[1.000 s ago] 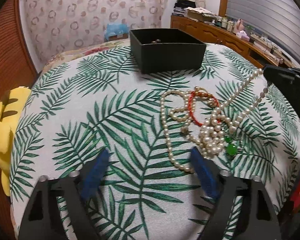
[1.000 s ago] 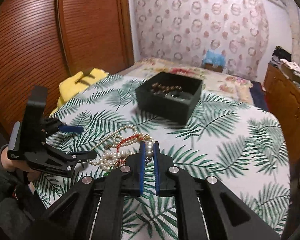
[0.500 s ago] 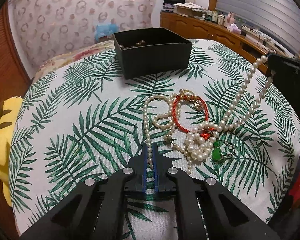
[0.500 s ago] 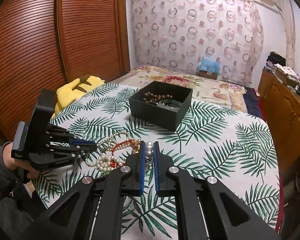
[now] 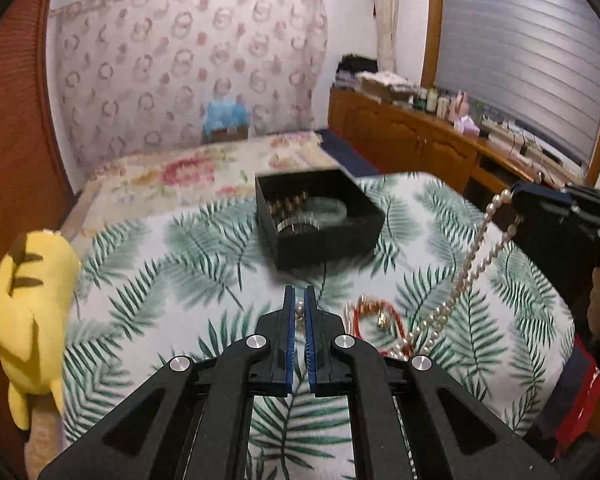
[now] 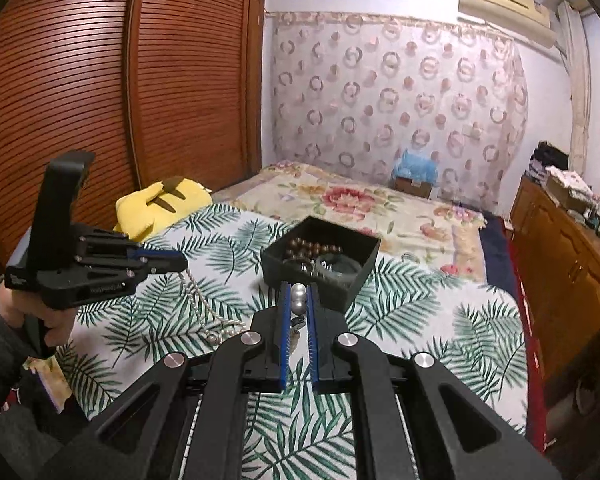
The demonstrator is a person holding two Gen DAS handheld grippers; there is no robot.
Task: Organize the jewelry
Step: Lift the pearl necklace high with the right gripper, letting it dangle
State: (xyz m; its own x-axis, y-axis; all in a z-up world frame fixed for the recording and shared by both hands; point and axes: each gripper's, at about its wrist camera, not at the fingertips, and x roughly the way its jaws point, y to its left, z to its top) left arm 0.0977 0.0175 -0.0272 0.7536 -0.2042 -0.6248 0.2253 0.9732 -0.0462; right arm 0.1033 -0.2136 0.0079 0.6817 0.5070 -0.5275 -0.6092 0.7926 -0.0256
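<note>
My left gripper [image 5: 299,294] is shut on a small-bead pearl strand [image 5: 299,311], lifted above the leaf-print tablecloth [image 5: 204,280]. In the right wrist view that strand [image 6: 198,296] hangs from the left gripper [image 6: 180,258] down to the heap. My right gripper [image 6: 299,290] is shut on a necklace of bigger pearls [image 6: 299,301]. Its double line of pearls [image 5: 472,256] slants from the right gripper [image 5: 516,196] down to the heap [image 5: 404,344], beside a red cord bracelet [image 5: 394,316]. Behind stands an open black box [image 5: 284,254] holding brown beads and a green bangle.
A yellow plush toy [image 5: 28,308] lies off the table's left edge. Behind the table is a bed with a floral cover [image 5: 180,176]. A wooden sideboard [image 5: 420,140] full of small items runs along the right. A slatted wooden wardrobe [image 6: 100,100] stands on the left.
The left gripper went from open to shut on the small pearl strand, then rose with it. The right gripper also rose, drawing its pearl necklace up from the heap.
</note>
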